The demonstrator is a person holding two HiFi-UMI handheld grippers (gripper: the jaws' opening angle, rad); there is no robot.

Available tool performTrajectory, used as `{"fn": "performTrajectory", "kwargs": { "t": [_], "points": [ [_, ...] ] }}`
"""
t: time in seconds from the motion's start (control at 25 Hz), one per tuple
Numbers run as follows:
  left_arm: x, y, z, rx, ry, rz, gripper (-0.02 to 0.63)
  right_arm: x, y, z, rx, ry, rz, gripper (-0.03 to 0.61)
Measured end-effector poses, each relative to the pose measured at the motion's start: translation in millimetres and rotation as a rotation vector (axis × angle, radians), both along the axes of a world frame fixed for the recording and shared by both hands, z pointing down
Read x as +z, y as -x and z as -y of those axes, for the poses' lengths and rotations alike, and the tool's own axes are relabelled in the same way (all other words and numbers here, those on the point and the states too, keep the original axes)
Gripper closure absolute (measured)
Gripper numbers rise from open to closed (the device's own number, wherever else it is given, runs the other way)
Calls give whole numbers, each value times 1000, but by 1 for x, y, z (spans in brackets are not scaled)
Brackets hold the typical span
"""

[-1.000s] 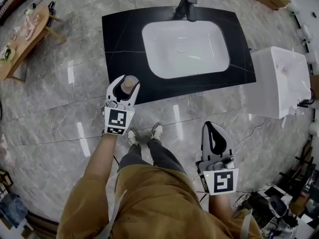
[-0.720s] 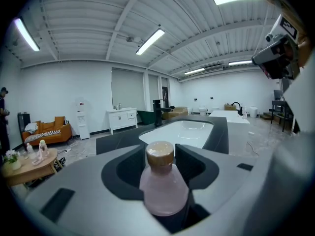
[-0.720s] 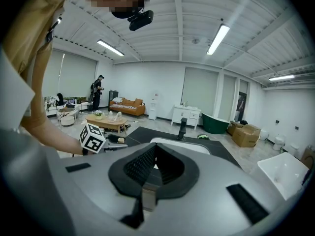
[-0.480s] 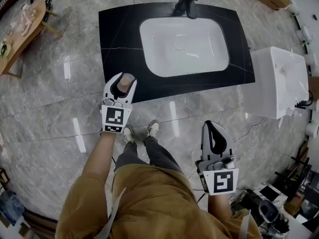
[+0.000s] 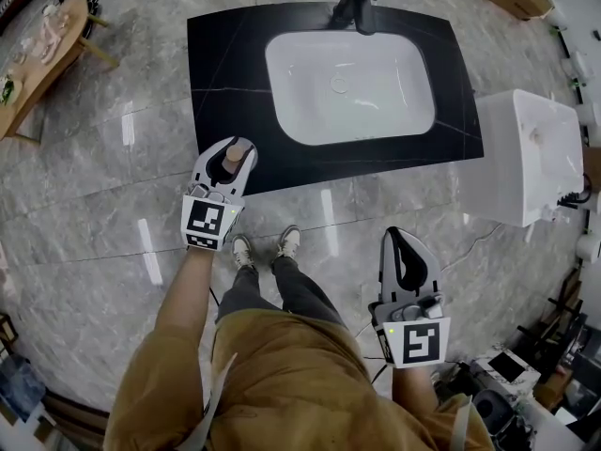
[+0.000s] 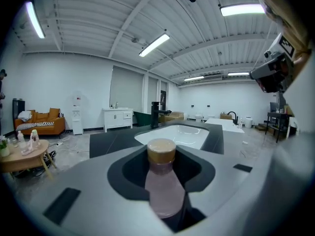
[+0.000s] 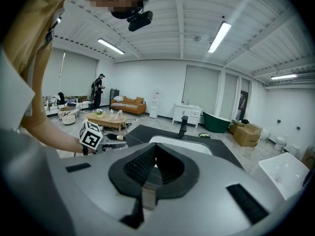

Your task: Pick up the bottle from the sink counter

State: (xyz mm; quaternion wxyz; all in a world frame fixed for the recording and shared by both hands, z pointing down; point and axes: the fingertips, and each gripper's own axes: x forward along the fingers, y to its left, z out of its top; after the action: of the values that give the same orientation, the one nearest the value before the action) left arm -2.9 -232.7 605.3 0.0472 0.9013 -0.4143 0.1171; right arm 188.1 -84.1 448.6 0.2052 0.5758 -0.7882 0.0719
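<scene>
The bottle (image 5: 238, 155), pale pink with a tan cap, stands at the front left edge of the black sink counter (image 5: 223, 64). My left gripper (image 5: 239, 146) reaches over that edge, and its jaws have just been closing with the bottle between them. In the left gripper view the bottle (image 6: 162, 186) fills the gap and the jaws press on its body. My right gripper (image 5: 402, 239) hangs low at the right, away from the counter, shut with nothing in it. In the right gripper view its jaws (image 7: 153, 151) meet.
A white basin (image 5: 349, 87) is set in the counter, with a black faucet (image 5: 362, 3) behind it. A white cabinet (image 5: 526, 153) stands to the right. A wooden table (image 5: 42, 54) is at the far left. The person's feet (image 5: 268, 247) stand before the counter.
The left gripper's jaws have narrowed onto the bottle and the gripper has rolled slightly. The right gripper has kept its place.
</scene>
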Motion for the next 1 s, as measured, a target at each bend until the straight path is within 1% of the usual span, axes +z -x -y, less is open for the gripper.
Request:
{"fn": "performTrajectory", "kwargs": {
  "t": [0.08,0.24,0.44,0.68,0.88,1.0],
  "points": [
    [1,-1,0,2,-7,13,486,1,2,2,-4,-6,8,575],
    [2,-1,2,-27,-16,22,485,0,8,5,-19,-17,21,575],
    [4,-3,5,-28,3,33,486,3,6,3,-15,-8,14,575],
    [4,-6,2,-23,13,78,489,-9,3,2,-17,-45,15,575],
    [-1,-6,3,-34,24,76,489,-11,-3,-1,-14,-46,18,575],
    [-11,-3,4,-46,18,68,489,-12,-3,-3,-18,-50,20,575]
  ]
}}
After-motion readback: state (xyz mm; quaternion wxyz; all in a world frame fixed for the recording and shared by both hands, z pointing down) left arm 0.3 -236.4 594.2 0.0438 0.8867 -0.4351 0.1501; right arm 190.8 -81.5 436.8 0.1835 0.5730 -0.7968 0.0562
